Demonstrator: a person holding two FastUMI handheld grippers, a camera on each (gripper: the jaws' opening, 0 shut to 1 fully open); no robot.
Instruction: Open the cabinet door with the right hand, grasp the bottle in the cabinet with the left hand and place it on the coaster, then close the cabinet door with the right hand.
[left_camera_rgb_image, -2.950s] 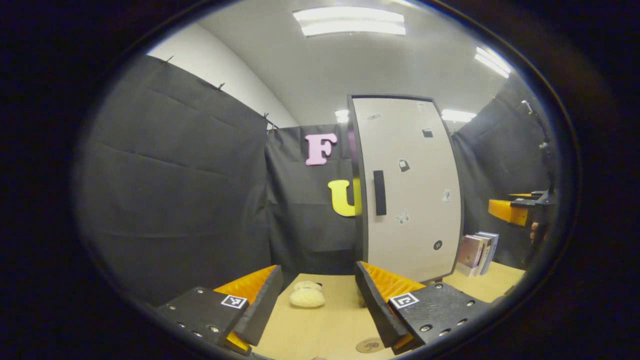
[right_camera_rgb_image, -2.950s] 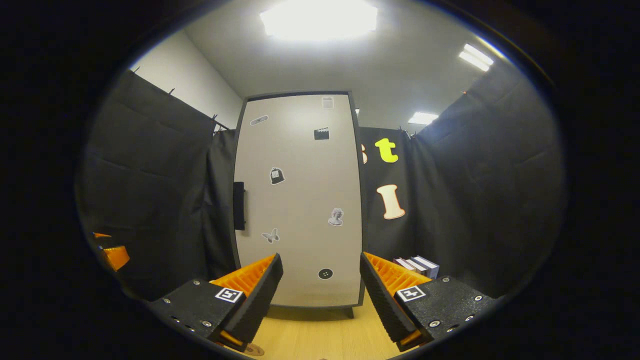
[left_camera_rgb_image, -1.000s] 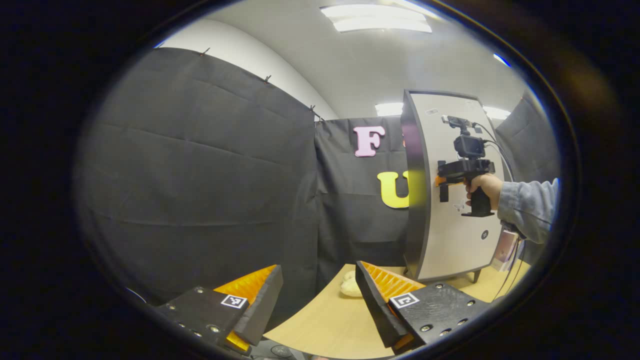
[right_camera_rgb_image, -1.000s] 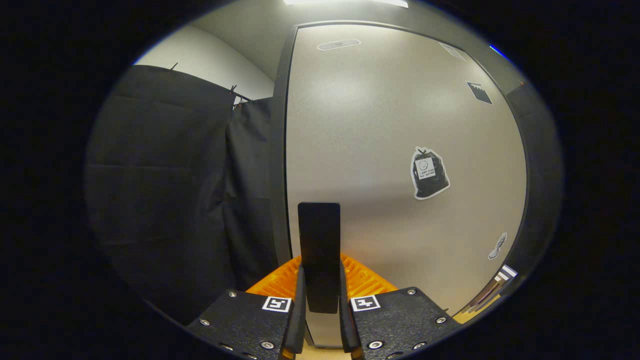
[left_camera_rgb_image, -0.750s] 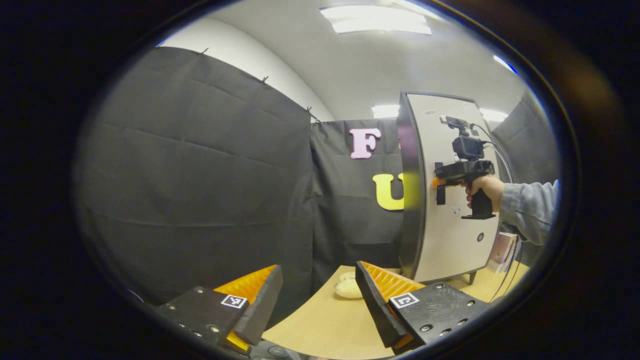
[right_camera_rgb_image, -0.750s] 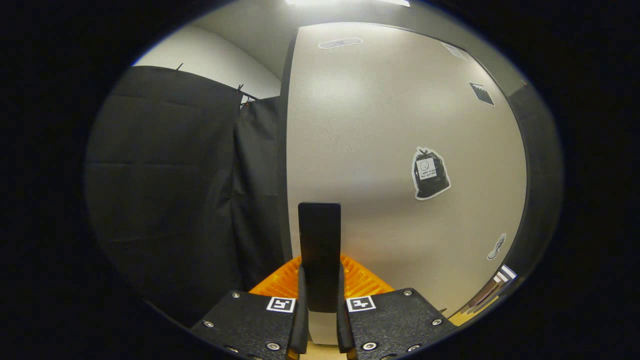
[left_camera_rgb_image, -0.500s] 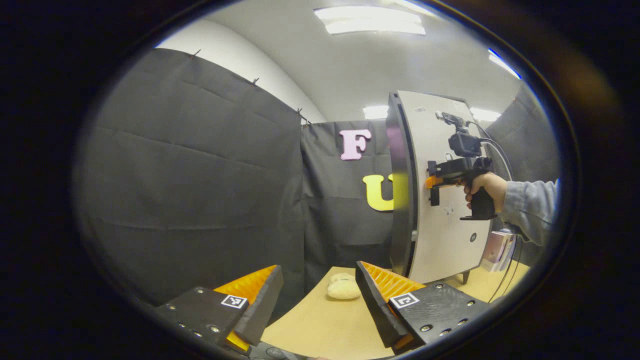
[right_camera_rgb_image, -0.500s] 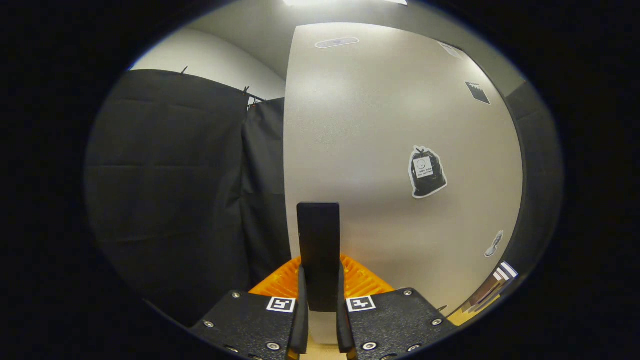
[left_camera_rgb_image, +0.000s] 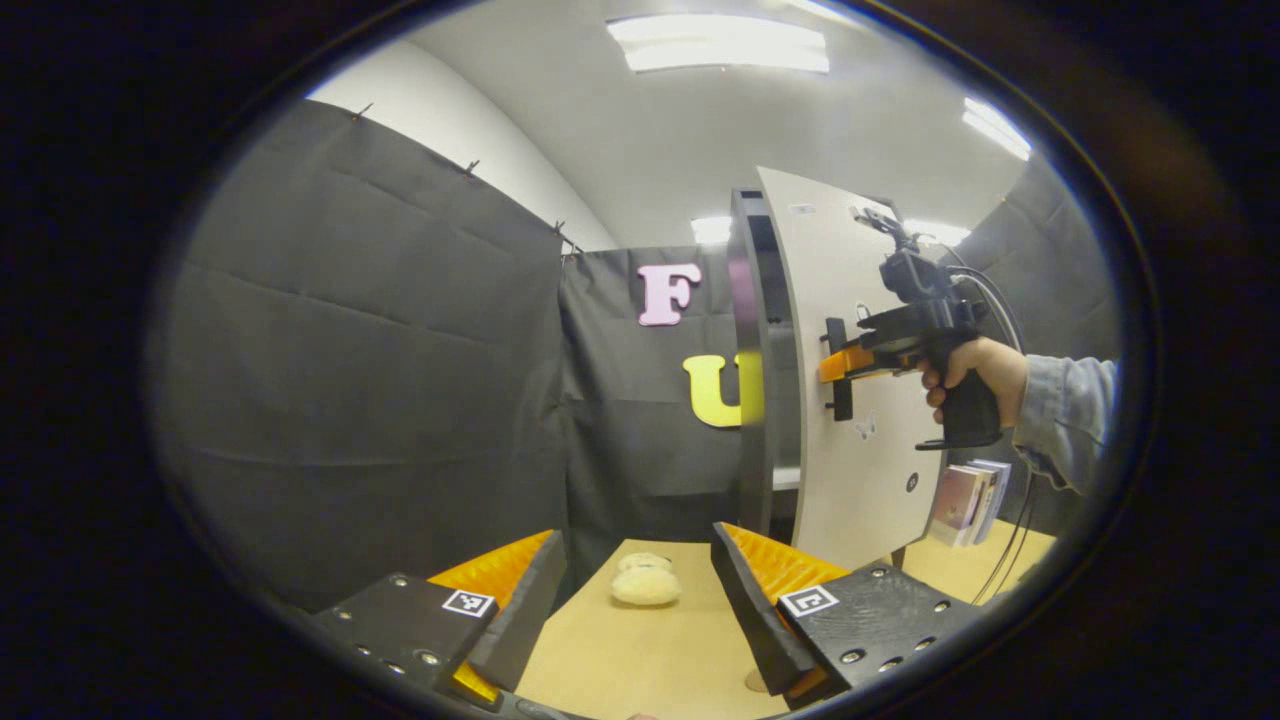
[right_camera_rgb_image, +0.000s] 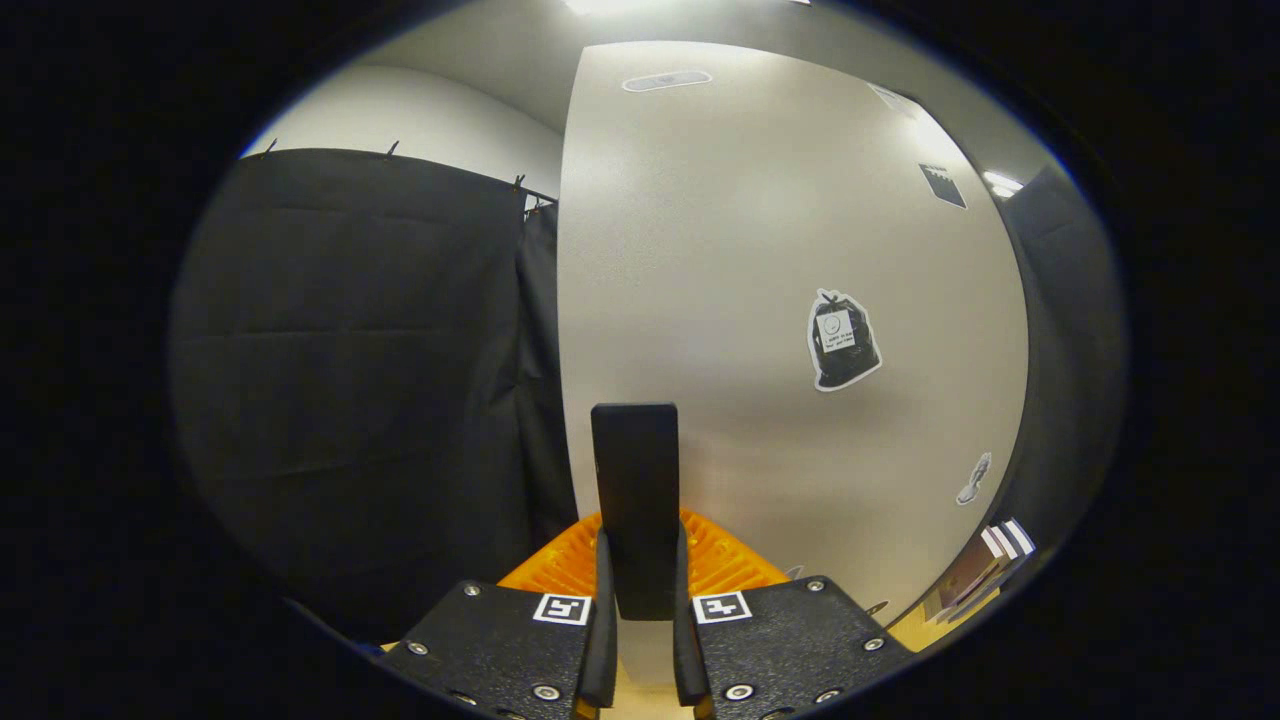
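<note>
In the right gripper view my right gripper (right_camera_rgb_image: 637, 590) is shut on the black vertical handle (right_camera_rgb_image: 634, 500) of the pale cabinet door (right_camera_rgb_image: 780, 300). The left gripper view has that door (left_camera_rgb_image: 870, 440) swung partly out from the dark cabinet body (left_camera_rgb_image: 748, 380), leaving a narrow gap. Through the gap I make out a shelf edge (left_camera_rgb_image: 787, 478); the rest of the inside is hidden. A hand (left_camera_rgb_image: 965, 375) holds the right gripper (left_camera_rgb_image: 845, 362) on the handle (left_camera_rgb_image: 838, 370). My left gripper (left_camera_rgb_image: 635, 600) hangs open over the wooden table (left_camera_rgb_image: 640, 660), holding nothing. A round coaster (left_camera_rgb_image: 755, 680) peeks out beside its right finger.
A small cream plush lump (left_camera_rgb_image: 645, 585) lies on the table in front of the cabinet. Several books (left_camera_rgb_image: 965, 500) stand to the right of the cabinet, also seen past the door's edge as books (right_camera_rgb_image: 985, 565). Black cloth walls close in the left and back.
The right gripper went to the handle and shut on it. Over the last second the door has swung outward, opening a gap at the handle side. The left gripper stayed open.
</note>
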